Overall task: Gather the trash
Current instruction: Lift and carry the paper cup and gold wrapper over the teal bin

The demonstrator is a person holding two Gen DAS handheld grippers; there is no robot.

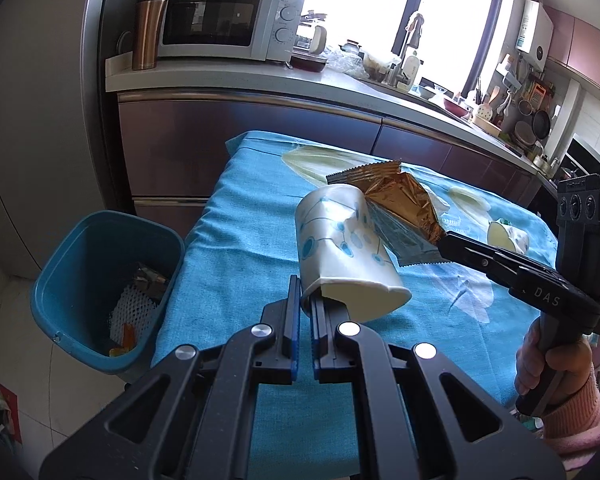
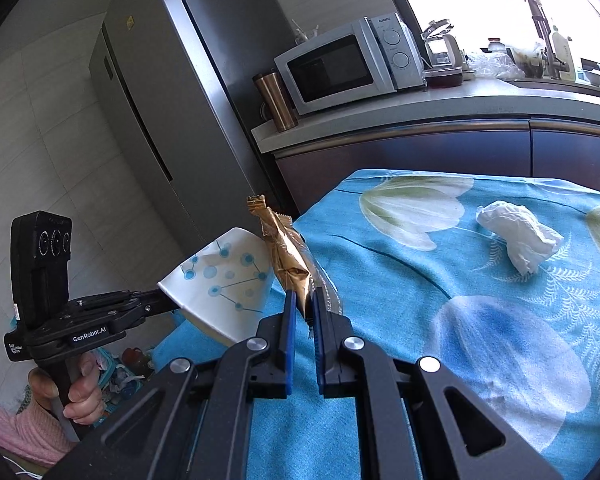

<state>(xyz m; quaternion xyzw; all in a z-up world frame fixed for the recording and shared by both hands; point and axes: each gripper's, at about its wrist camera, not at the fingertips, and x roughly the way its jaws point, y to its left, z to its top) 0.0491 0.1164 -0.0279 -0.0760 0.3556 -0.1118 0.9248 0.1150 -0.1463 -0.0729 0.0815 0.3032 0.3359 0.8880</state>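
Trash, three pieces in sight, plus bin.

Paper cup (image 1: 340, 256), white with blue dot-and-line print, crumpled: pinched at the rim by left gripper (image 1: 306, 300), jaws nearly closed on the cup wall; held tilted in the air over the left part of the table.

Gold foil wrapper (image 2: 288, 264), empty, silver inside: clamped at one end by right gripper (image 2: 303, 308), jaws almost together on the foil; raised just beside the cup, overlapping it from the right in the left wrist view.

Crumpled white tissue (image 2: 518, 236): lying loose on the tablecloth, far right of both grippers, well apart from them.

Blue trash bin (image 1: 60, 280): on the floor at the table's left edge, open top, white foam net and scraps inside.

Table (image 2: 480, 360): covered by turquoise cloth with white tulip print.

Beyond: counter with white microwave (image 1: 224, 20) and copper tumbler (image 1: 146, 32); grey refrigerator (image 2: 152, 92) at far left.
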